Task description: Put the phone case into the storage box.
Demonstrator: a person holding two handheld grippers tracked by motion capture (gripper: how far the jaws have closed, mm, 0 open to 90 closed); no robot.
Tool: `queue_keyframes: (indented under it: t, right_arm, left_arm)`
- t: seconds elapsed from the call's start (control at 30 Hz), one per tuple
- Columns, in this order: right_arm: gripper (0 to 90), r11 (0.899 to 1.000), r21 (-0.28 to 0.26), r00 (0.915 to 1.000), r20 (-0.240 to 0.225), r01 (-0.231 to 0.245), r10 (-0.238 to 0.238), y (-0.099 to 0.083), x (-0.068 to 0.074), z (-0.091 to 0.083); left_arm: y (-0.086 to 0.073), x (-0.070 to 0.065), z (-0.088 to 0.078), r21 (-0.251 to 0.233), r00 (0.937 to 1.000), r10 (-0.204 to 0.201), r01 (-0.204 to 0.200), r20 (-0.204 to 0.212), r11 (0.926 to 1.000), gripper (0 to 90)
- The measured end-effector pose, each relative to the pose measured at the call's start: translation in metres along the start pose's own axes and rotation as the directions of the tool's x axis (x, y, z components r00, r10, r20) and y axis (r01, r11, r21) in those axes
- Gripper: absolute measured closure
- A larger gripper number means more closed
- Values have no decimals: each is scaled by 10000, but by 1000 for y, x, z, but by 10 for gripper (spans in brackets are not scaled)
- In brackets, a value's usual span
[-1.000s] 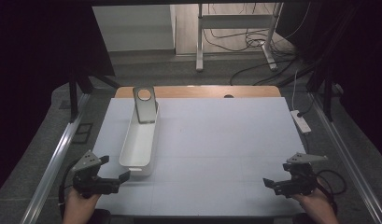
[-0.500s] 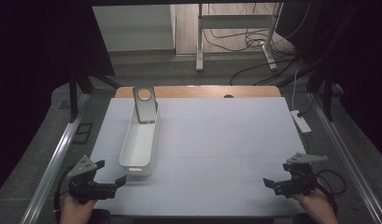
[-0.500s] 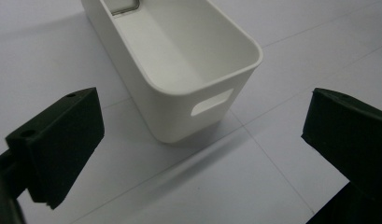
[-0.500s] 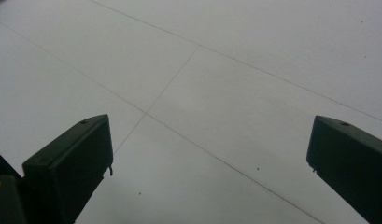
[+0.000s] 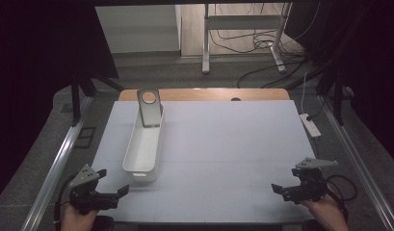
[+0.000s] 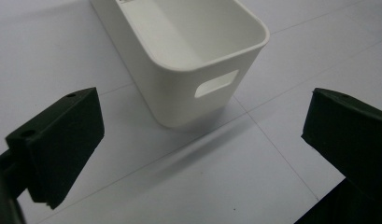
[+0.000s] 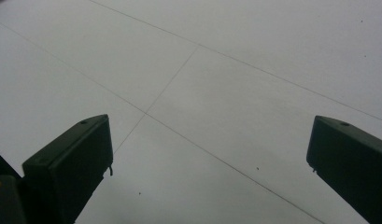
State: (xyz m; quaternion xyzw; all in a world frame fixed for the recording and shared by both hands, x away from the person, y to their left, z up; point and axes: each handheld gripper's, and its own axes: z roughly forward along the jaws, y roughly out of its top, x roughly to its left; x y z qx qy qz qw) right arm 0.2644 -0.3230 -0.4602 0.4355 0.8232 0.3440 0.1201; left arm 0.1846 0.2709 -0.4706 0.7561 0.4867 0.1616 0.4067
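A long white bin (image 5: 143,147) lies lengthwise on the left part of the white table mat (image 5: 223,144). A grey flat plate with a round hole (image 5: 150,107) leans upright at the bin's far end. My left gripper (image 5: 112,182) is open near the table's front left corner, just short of the bin's near end. In the left gripper view the bin (image 6: 188,60), with its handle slot, sits ahead between the wide-apart jaws of the left gripper (image 6: 202,140), untouched. My right gripper (image 5: 287,181) is open at the front right; the right gripper (image 7: 209,163) has just bare mat between its jaws.
A white power strip (image 5: 309,124) lies off the mat's right edge. A wooden table edge (image 5: 209,94) runs along the back. Metal rails (image 5: 59,163) flank both sides. Cables and a stand's legs (image 5: 242,38) are on the floor beyond.
My left gripper has drawn back a little toward the front edge, away from the bin's near end. The right gripper has stayed put.
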Motion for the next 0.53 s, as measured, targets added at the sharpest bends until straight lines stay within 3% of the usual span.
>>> queue_keyframes:
  t: [0.53]
  right_arm:
    - [8,10000,63,10000,-17,10,-10,0,0,0]
  left_arm:
    - [0,-2,2,322,9999,-79,82,-87,9994,0]
